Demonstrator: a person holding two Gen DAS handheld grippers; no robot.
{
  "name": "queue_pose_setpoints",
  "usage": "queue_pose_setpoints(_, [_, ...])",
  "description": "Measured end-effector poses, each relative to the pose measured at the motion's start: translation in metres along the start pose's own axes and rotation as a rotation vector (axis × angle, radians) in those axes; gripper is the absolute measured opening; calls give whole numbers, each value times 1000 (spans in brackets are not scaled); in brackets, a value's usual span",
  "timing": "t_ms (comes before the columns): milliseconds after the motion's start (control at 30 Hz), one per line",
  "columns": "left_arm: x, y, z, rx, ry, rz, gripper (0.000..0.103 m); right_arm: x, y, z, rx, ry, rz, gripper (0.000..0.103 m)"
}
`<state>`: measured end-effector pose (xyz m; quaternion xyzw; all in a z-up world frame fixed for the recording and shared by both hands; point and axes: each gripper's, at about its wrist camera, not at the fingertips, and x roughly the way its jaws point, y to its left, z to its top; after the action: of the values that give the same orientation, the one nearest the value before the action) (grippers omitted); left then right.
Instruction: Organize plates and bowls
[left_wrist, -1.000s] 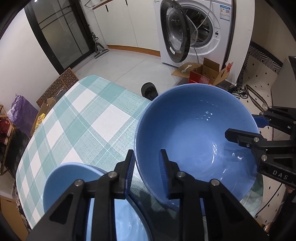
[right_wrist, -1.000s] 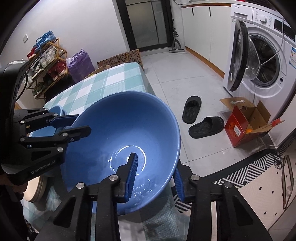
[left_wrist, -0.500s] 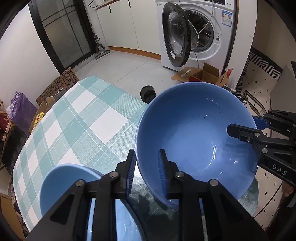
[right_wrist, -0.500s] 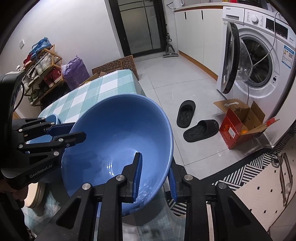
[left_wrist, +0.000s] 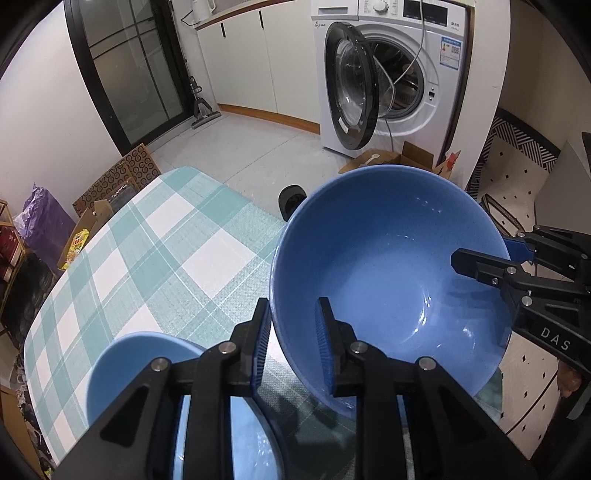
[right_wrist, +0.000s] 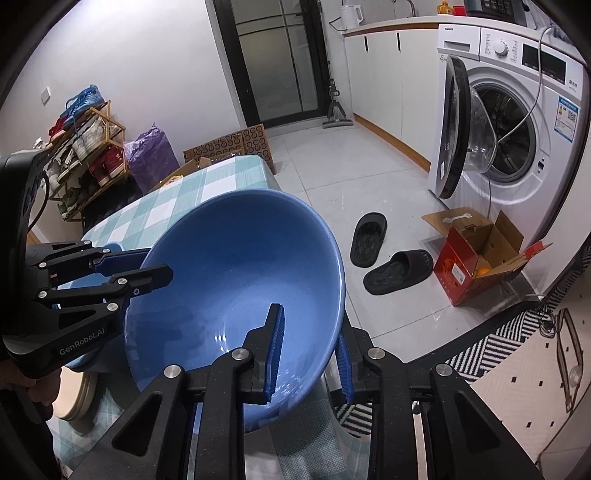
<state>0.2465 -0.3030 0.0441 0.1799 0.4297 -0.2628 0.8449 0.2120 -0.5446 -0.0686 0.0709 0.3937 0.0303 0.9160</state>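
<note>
Blue ceramic: we've got the large blue bowl (left_wrist: 391, 280) pinched from both sides, tilted, lifted off the counter (left_wrist: 147, 251) over its near right corner. Our left claw (left_wrist: 291, 343) is clenched on the bowl's near-left rim, one blue pad inside the wall, the other outside. Our right claw (right_wrist: 308, 350) grips the opposite rim the same way: inner pad against the bowl's inside, outer pad behind the wall. In the left wrist view the right claw comes in from the right edge, straddling the rim; in the right wrist view the left claw does the same from the left.

Small blue bowl (left_wrist: 147, 387) sits on the counter just near-left of the big one, partly hidden under our left claw. From the right wrist view a cream plate (right_wrist: 74, 391) shows on the counter's near left, below the left claw's body; can't tell whether it touches the small bowl.

Counter wears a teal-and-white checked cloth; its far half is bare.

Background: washing machine (right_wrist: 517, 122) far right with its door open, opened cardboard box (right_wrist: 476, 258) on the floor in front of it, pair of black slippers (right_wrist: 384, 254) between box and counter. Shoe rack (right_wrist: 85, 147) and a purple bag (right_wrist: 151, 155) against the far left wall.
</note>
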Motion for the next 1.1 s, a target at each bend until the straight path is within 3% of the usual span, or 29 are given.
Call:
queue_pose_setpoints(433, [-21,5,2,-16,-61,-8,22,-25,6,8,-3,-59,-16,26])
queue_pose_setpoints(1100, [-71,44,-5,-116,-186,18,22,-61,60,40,-106,-132,-32,26])
